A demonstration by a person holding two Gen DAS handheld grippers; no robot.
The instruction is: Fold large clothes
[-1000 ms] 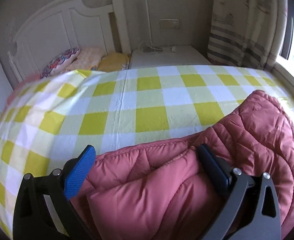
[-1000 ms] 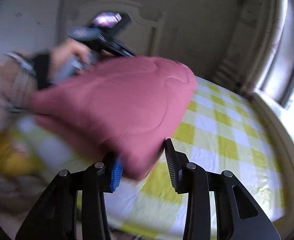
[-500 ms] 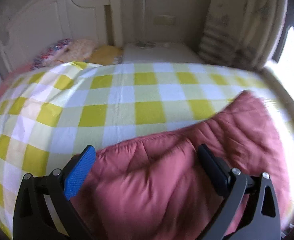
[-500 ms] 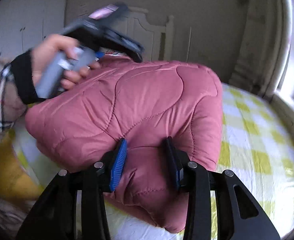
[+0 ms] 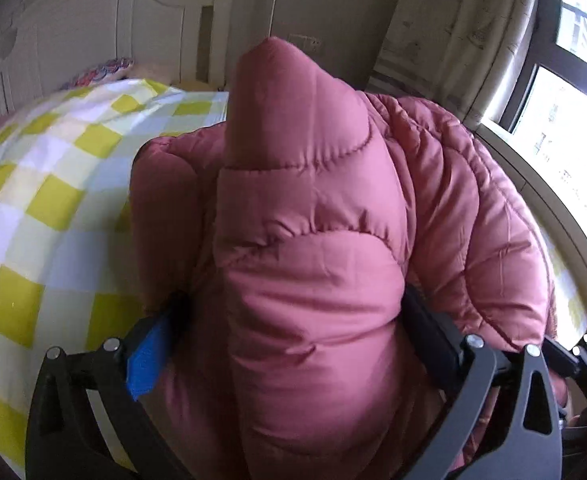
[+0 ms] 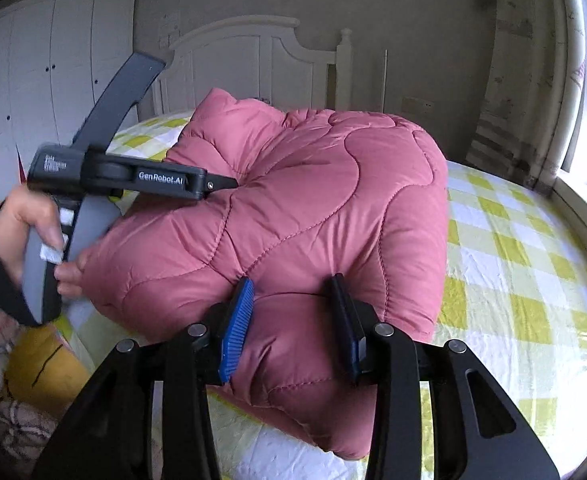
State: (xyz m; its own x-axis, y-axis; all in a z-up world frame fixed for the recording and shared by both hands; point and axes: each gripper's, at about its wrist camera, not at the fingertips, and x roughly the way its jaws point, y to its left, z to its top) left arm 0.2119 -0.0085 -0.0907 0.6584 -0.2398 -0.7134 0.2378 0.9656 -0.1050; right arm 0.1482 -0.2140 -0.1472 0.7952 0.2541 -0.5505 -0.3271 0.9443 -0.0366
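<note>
A pink quilted puffer coat (image 6: 313, 208) lies bunched on the yellow-and-white checked bed (image 6: 513, 272). In the left wrist view the coat (image 5: 313, 264) fills the middle, with a fold standing up. My left gripper (image 5: 293, 320) has its jaws wide around a thick bulge of the coat, pressing both sides. It also shows in the right wrist view (image 6: 213, 184), at the coat's left edge, held by a hand. My right gripper (image 6: 293, 312) is shut on a fold at the coat's near edge.
A white headboard (image 6: 253, 64) stands at the far end of the bed, a white wardrobe (image 6: 53, 80) at left. Curtains (image 5: 453, 40) and a window (image 5: 565, 100) are at right. Pillows (image 5: 101, 76) lie by the headboard. A yellow cloth (image 6: 41, 364) lies at lower left.
The left gripper has tilted and pushed into the coat, which now stands up in a fold before it. The right gripper has closed in on the coat's near edge.
</note>
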